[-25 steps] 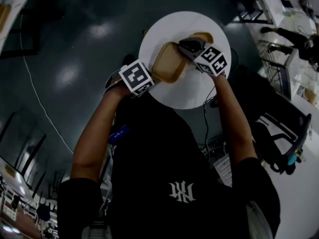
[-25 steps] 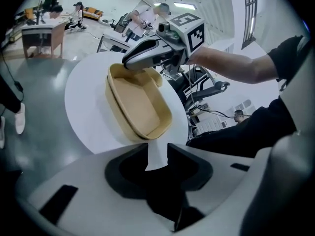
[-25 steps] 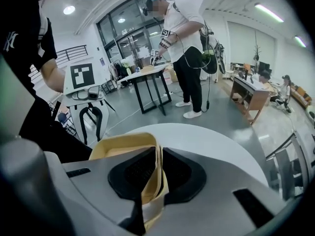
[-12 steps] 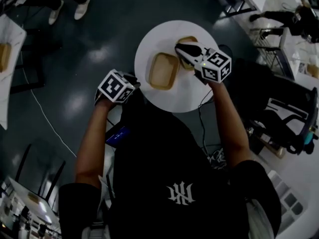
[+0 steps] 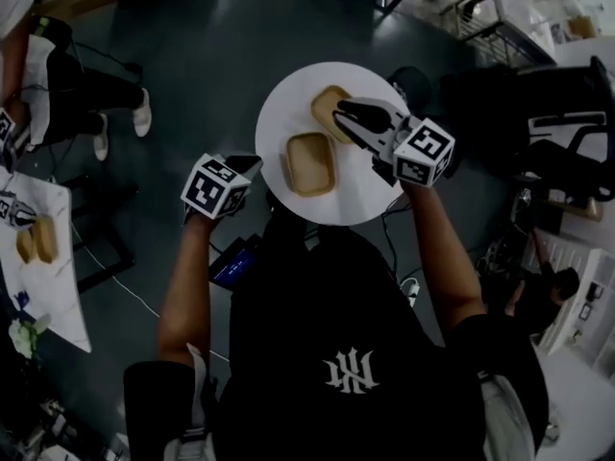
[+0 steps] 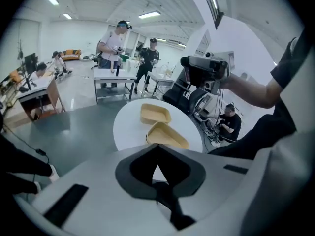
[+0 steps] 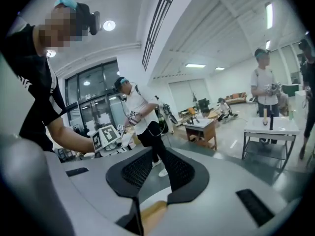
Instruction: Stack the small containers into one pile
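1. Two tan containers sit on the round white table (image 5: 279, 123) at the upper centre of the head view. The nearer container (image 5: 309, 163) lies open side up towards the person. The farther container (image 5: 325, 109) is just beyond it, up and to the right. They lie just beside each other and neither sits inside the other, so the pile does not look made yet.
2. The right gripper (image 5: 344, 123) hangs over the farther container, right of centre. Its jaws have just been opening and stand part-way spread. The left gripper view shows it held high above the table with nothing between them. The tan sliver low in its own view looks like a container on the table below, seen past the jaws. Empty and spread, it is probably free to come down for a grip on a rim.
3. The left gripper (image 6: 157, 149) is off the table's left edge in the head view, its jaws pressed together on nothing. It is likely held aside to leave room over the containers.
4. No writing shows on either container.
5. The left marker cube (image 5: 216, 185) and the right marker cube (image 5: 424, 150) bear black-and-white square patterns, which are codes and not letters.
6. A white emblem (image 5: 350, 369) sits on the back of the person's black shirt, at lower centre. Its interlaced strokes cannot be read as a word.
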The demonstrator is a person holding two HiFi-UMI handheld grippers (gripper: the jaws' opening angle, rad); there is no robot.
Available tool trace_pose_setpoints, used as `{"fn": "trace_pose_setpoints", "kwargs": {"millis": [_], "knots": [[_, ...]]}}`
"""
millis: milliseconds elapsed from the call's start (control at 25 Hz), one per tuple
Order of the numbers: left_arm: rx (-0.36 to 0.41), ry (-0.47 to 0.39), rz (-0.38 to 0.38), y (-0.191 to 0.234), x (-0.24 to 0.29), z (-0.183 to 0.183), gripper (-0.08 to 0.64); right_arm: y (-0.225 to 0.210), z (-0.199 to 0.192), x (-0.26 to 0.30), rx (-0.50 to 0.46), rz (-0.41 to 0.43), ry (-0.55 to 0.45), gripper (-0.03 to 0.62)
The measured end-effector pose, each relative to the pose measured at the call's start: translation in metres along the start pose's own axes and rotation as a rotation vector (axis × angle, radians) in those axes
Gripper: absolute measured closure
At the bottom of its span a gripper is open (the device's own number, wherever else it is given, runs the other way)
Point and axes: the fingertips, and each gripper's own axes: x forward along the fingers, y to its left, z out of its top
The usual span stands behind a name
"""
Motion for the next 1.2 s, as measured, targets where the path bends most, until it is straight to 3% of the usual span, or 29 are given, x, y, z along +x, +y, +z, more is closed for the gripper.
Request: {"fn": "trace_pose_setpoints", "kwargs": {"millis": [200,440,600,840,1200], "knots": [[0.150,-0.064,-0.033,0.014,-0.009,0.050,0.558,-0.002,0.017,-0.036,0.032,-0.161,-0.142,0.506],[0.180,-0.170,-0.037,-0.001,-0.017,0.085,0.558,0.029,0.014,-0.082,0.082,-0.220,-0.275,0.508],[0.261,-0.240,-0.033,-0.021,-0.022,0.099,0.558,0.061,0.000,-0.118,0.102,-0.297,-0.358,0.508],[0.297,-0.236,-0.148,-0.077,-0.029,0.078,0.558,0.122,-0.031,-0.160,0.131,-0.406,-0.459,0.508],[0.359,-0.191,-0.199,-0.127,-0.037,0.046,0.558,0.183,-0.074,-0.191,0.187,-0.491,-0.605,0.506]]}}
